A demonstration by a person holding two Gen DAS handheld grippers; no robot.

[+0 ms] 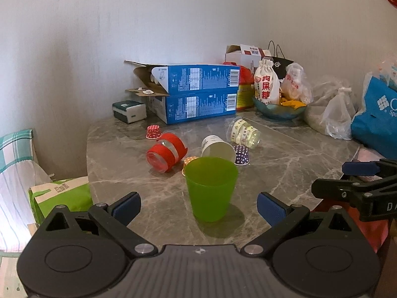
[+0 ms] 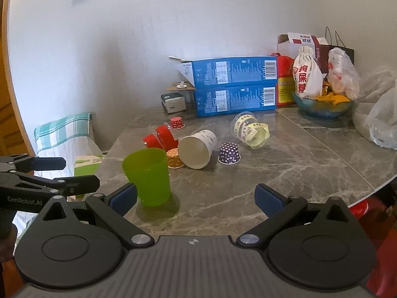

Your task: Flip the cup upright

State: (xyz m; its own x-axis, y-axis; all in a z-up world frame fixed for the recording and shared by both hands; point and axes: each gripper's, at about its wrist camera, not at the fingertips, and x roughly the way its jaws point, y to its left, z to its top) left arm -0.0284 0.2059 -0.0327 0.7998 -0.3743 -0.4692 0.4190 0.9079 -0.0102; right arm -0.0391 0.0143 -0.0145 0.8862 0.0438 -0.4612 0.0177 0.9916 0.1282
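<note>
With the green cup (image 1: 211, 188) standing upright at frame centre between the spread, empty left gripper (image 1: 198, 207), and the right gripper (image 2: 196, 198) likewise spread and empty, target the tipped white paper cup (image 2: 197, 151) at mid-frame next, approaching its sidewall squarely.

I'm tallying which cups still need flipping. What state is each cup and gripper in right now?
green cup: upright, mouth up
white paper cup: on its side
red-banded clear cup: on its side
clear printed cup: on its side
purple dotted cup: mouth down
red dotted cup: mouth down
orange dotted cup: mouth down
left gripper: open
right gripper: open
</note>
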